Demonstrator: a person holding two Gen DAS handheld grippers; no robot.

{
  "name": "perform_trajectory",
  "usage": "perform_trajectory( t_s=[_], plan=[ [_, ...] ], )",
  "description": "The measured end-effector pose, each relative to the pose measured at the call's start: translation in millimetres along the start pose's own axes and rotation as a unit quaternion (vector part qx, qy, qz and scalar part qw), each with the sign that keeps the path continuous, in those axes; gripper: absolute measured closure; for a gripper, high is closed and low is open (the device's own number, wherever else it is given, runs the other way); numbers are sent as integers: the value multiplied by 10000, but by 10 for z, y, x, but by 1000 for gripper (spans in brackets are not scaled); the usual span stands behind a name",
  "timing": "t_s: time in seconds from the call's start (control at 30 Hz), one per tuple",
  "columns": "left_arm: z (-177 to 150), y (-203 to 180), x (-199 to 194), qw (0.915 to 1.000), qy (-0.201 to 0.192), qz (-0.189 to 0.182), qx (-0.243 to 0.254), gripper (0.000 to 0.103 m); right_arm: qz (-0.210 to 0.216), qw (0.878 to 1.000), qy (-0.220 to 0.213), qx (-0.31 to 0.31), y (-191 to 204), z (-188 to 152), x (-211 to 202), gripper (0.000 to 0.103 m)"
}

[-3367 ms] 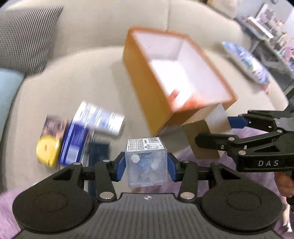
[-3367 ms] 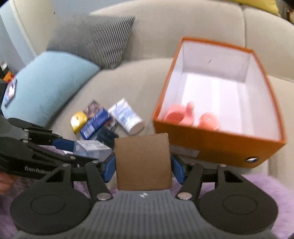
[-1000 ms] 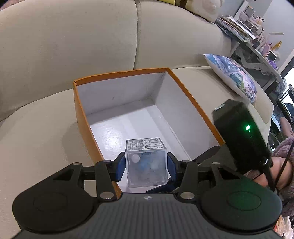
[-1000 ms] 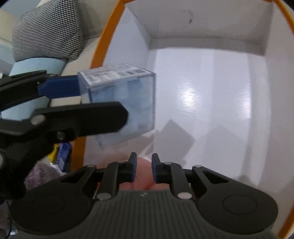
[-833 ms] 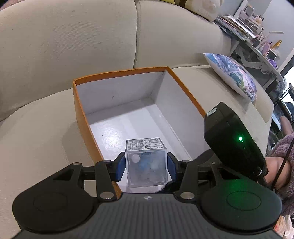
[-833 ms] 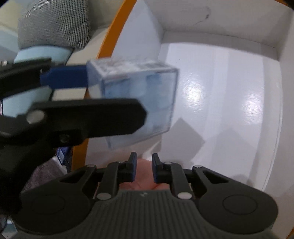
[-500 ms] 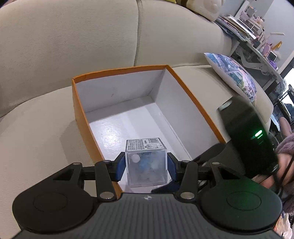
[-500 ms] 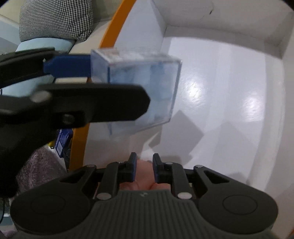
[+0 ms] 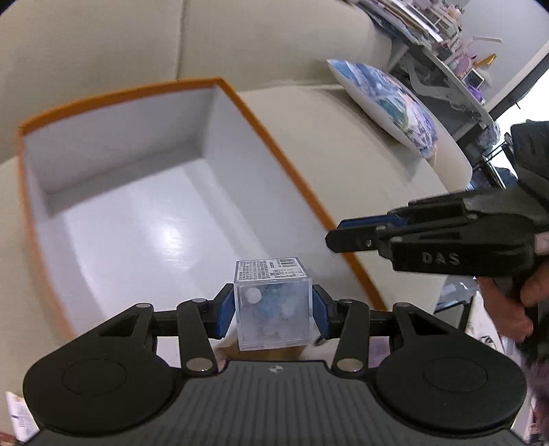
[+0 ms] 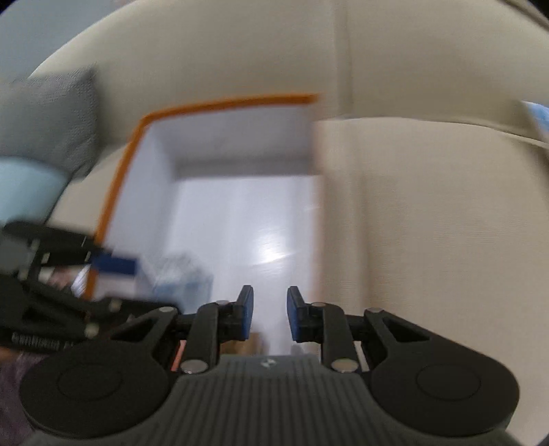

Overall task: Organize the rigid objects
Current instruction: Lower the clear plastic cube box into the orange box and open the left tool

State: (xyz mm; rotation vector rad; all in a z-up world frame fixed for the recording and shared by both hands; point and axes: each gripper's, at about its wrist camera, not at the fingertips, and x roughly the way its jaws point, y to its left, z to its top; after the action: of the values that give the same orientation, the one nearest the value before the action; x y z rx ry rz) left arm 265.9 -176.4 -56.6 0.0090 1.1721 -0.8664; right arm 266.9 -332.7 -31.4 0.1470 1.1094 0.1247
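Observation:
My left gripper (image 9: 272, 310) is shut on a clear plastic cube box (image 9: 272, 305) with a printed label on top and blue and white pieces inside. I hold it over the near end of an orange box (image 9: 274, 147) with a white inside, which sits on a beige sofa. My right gripper (image 10: 269, 310) is empty, its jaws a small gap apart, and it is raised over the near right part of the orange box (image 10: 116, 178). It shows at the right in the left wrist view (image 9: 350, 235). The right wrist view is blurred.
A blue patterned cushion (image 9: 387, 103) lies on the sofa to the right of the box. A grey patterned pillow (image 10: 44, 113) and a light blue cushion (image 10: 24, 192) lie to its left. A cluttered shelf (image 9: 446, 31) stands at the far right.
My right gripper has pulled up and back out of the orange box and its jaws have opened slightly. My left gripper, still holding the cube box, has moved further over the box.

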Motion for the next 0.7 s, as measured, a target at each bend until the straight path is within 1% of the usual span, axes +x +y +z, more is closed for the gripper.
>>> perform_trajectory(
  t_s=[0.03,0.07,0.1,0.17,0.2,0.23,0.33,0.47,0.53,0.63,0.7],
  plan=[
    [11,-28,52,10000,46,-40,-33,50,64,9999,-52,143,-28,-20,-7,86],
    [29,-51,111,9998,121,-112,-110,50,5,9995,-128,279,-55,-64,-26,82],
    [46,-70,165,9994,210,-204,-186,50,-91,9992,-239,315,-108,-122,-79,81],
    [61,-105,250,9982,353,-363,-308,50,-141,9980,-518,329,-86,-195,-106,81],
    [69,-116,295,9975,429,-407,-397,50,-184,9973,-592,390,-101,-226,-113,81],
    [93,-121,347,9966,497,-420,-509,50,-234,9969,-610,436,-155,-227,-101,81],
    [110,-91,482,9924,678,-493,-901,50,-413,9956,-603,586,-160,-292,-34,81],
    [109,-27,653,9833,1019,-599,-1383,50,-501,9942,-606,727,-327,-376,-104,81],
    [94,-22,701,9804,1164,-595,-1476,50,-463,9941,-615,766,-456,-392,-217,81],
    [84,-13,742,9797,1232,-504,-1497,50,-405,9945,-620,742,-464,-404,-204,81],
    [74,6,781,9776,1276,-518,-1594,50,-427,9946,-638,705,-447,-389,-184,81]
  ],
)
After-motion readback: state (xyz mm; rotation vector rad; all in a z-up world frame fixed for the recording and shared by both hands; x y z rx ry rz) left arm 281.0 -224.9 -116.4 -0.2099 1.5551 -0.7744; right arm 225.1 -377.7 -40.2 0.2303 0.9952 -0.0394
